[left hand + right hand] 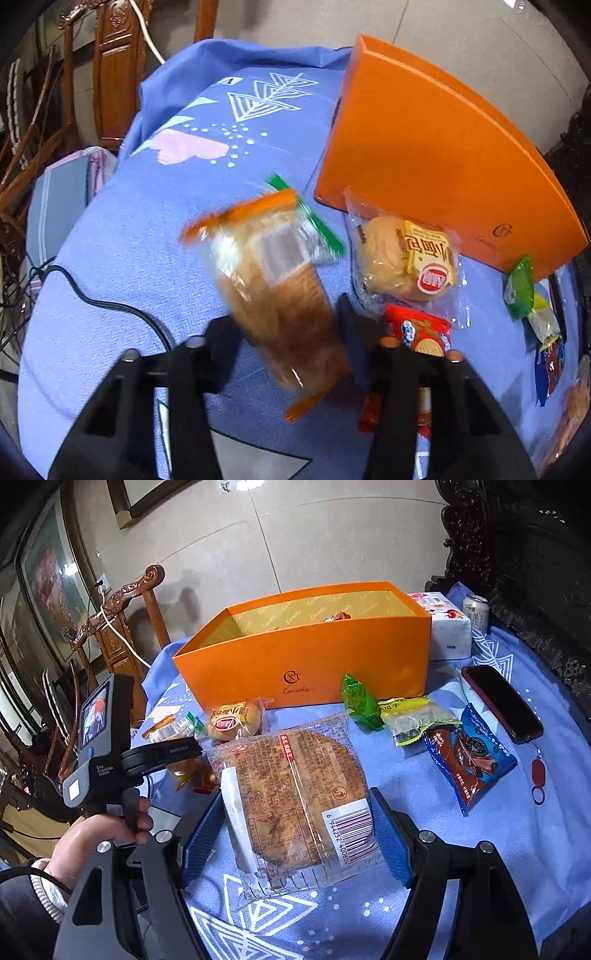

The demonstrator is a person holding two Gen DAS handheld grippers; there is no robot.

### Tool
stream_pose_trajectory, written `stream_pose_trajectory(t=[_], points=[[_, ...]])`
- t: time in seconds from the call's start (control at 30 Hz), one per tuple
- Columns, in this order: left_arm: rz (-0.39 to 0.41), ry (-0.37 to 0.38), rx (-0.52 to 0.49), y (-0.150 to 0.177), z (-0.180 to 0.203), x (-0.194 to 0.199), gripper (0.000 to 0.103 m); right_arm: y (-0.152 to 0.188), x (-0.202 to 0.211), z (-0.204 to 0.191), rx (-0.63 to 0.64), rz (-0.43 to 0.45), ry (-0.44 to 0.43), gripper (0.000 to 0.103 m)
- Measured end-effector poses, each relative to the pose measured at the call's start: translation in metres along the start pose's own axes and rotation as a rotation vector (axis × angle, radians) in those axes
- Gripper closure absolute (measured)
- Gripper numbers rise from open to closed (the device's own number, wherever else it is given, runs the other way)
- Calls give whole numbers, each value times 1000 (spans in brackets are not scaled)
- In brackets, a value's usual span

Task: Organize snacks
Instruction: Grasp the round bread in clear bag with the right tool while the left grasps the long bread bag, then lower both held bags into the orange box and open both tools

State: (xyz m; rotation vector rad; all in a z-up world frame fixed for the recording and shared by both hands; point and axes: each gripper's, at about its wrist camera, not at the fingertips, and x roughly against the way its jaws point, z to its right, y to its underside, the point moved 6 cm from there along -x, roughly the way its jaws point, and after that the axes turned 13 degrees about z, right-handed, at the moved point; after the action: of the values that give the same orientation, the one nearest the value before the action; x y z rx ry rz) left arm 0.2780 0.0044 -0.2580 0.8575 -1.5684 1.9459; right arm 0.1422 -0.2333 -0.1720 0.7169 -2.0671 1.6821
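Observation:
An open orange box (306,657) stands at the back of the blue-clothed table; in the left wrist view its side (436,147) rises at the right. My left gripper (286,328) is shut on a long bread packet (280,291) with orange ends, blurred, held above the cloth. My right gripper (297,823) has its blue pads on either side of a large round flat cake packet (295,797). A small bun packet (402,258) lies by the box, also in the right wrist view (234,722). A red biscuit packet (421,328) lies beside the left gripper.
A green packet (358,701), a yellow-green packet (417,716) and a blue cookie packet (469,757) lie right of the cake. A dark phone (502,701), a tissue pack (447,624) and a can (476,611) sit at the right. A black cable (110,302) crosses the cloth. Wooden chairs (125,620) stand behind.

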Motion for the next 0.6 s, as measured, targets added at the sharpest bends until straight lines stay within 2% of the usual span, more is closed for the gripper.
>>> stream_pose_trajectory(t=[0.1,0.2,0.6], points=[[4,48,-6,2,1,3,75,1,-2,2,-9,-2,1,26],[8,72,-12,3,0,6,81,2,-1,1,-8,-4,4,26],[69,200,-24,0,-7,46,82,-1,18,-10,14,32,11,26]])
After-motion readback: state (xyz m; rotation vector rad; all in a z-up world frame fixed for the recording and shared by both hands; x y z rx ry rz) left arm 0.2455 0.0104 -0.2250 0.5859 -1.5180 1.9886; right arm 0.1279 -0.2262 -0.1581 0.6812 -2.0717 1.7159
